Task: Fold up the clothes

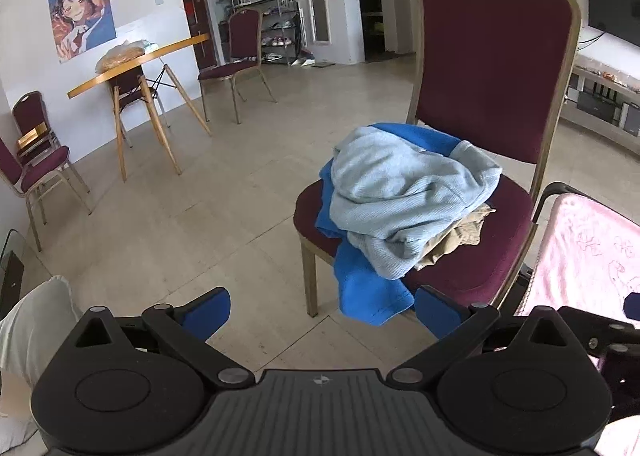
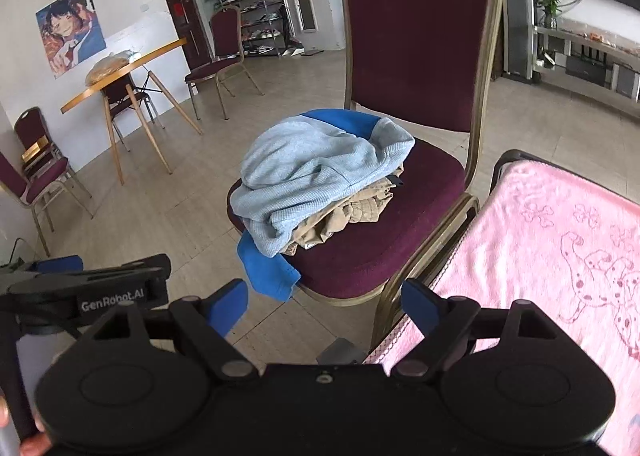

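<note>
A: From the left wrist view, where are the clothes?

B: Heaped on the seat of the maroon chair (image 1: 496, 67), near its front left corner. A pale blue knit top (image 1: 404, 195) lies uppermost, a bright blue garment (image 1: 360, 288) sits under it and droops over the seat's front edge, and a bit of tan garment (image 1: 460, 240) pokes out on the right.

A: And the left claw (image 1: 322, 310)?

B: Spread wide, nothing between its blue pads, apart from the heap and aimed down toward it.

A: How would that pile handle?

B: I'd judge it soft, light and limp. The knit looks thick enough to bunch, so a pinch may lift several layers at once. The hanging blue hem is the freest edge to take.

A: Now the right wrist view.

B: Same heap, seen more from the right. The pale blue knit top (image 2: 320, 171) is crumpled with a rolled fold along its lower edge; the tan garment (image 2: 352, 215) shows more here, wrinkled, with a small tag. The bright blue garment (image 2: 268, 272) dangles off the chair (image 2: 416, 39).

A: The right claw (image 2: 324, 304)?

B: Also spread, empty, short of the seat. The left gripper body shows at the left edge.

A: Where would folding happen?

B: Probably on the pink towel-covered surface (image 2: 560, 240) just beside the chair. Its fuzzy nap should keep fabric from sliding.
</note>
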